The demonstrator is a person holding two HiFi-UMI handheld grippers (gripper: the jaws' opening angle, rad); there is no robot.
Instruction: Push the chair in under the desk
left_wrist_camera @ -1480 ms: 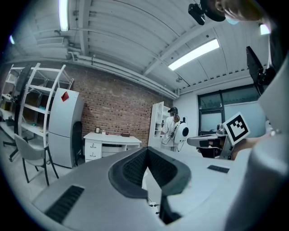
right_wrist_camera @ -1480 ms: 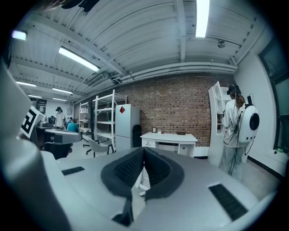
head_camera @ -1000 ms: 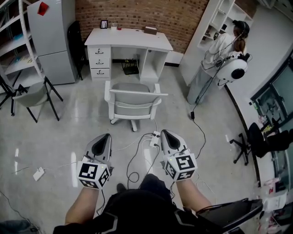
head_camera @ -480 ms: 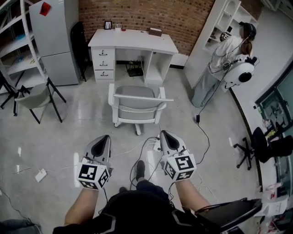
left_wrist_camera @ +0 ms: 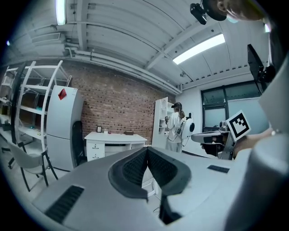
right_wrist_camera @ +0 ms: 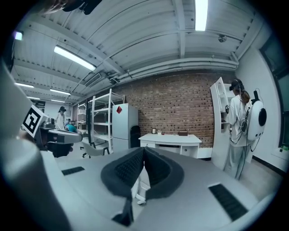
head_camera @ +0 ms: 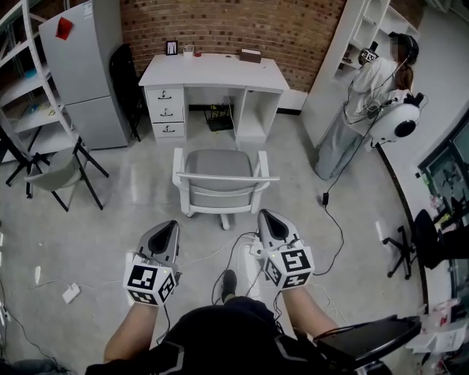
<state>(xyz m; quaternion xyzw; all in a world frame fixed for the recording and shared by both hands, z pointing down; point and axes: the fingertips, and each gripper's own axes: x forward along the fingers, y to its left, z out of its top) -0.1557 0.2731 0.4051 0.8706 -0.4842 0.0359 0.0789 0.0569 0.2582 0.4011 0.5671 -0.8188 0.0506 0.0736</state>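
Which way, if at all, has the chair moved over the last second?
No. The chair still stands the same way before the desk, untouched; only the view has come closer.

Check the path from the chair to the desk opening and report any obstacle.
Bare floor lies between the grey-seated white swivel chair and the white desk. A dark object sits deep in the opening.

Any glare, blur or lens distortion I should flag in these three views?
Head view: sharp and evenly lit, mild sheen on the floor, shelving lines lean toward the edges. Left gripper view: strong fisheye, black corners, ceiling light blown out, left hand-held gripper close and slightly soft. Right gripper view: same fisheye and dark rim, ceiling strip overexposed.
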